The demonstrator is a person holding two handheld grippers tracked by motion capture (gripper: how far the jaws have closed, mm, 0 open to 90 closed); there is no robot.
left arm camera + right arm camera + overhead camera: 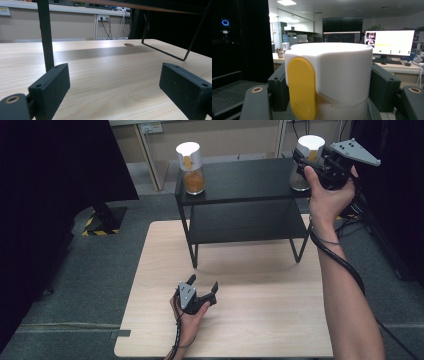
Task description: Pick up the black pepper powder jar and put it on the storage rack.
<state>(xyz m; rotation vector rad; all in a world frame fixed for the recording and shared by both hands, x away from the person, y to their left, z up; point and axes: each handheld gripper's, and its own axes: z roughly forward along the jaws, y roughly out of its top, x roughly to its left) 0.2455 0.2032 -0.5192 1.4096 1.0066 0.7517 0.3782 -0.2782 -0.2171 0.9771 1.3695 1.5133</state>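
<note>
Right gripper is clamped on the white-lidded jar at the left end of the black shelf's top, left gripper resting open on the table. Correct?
Not quite: the right gripper clamps the jar at the right end of the black shelf, as the high view shows. The left gripper does rest open on the table.

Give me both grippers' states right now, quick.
Left gripper: open, nothing between its jaws, low over the wooden table.
Right gripper: shut on the white lid of the jar on the black shelf.
</note>
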